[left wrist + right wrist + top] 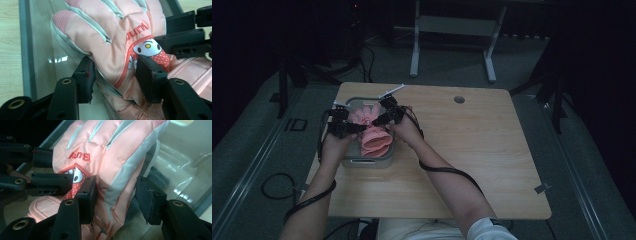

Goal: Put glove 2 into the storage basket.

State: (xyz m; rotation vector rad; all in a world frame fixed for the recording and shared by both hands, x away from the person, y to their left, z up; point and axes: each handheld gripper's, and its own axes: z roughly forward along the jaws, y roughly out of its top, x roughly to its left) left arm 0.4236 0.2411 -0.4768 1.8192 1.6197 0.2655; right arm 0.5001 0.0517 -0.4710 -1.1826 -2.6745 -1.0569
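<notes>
1. In the high view, the person's two forearms come up from the bottom edge and meet over a grey tray (368,162) that stands at the left part of the wooden table (472,165). The left gripper (362,128) is held level and points to the right; the right gripper (374,121) points to the left and a little down, so the two tips are close together. Under them a pink glove (373,137) lies inside the tray. Its long axis runs from the near side to the far side, with the cuff near the person and the fingers pointing away.

2. In the left gripper view, the left gripper (113,76) has its jaws standing apart, one on each side of the glove (110,37) near the wrist part. The left pad is just beside the glove's edge and the right pad lies at the cartoon patch (147,51); the fabric between them is not squeezed. The glove fingers point up and away, over the clear tray wall (37,50).

3. In the right gripper view, the right gripper (116,200) is also spread. Its left pad lies against the glove (107,152) beside the patch, and the right pad is clear of the fabric. The glove fingers point up here too.
</notes>
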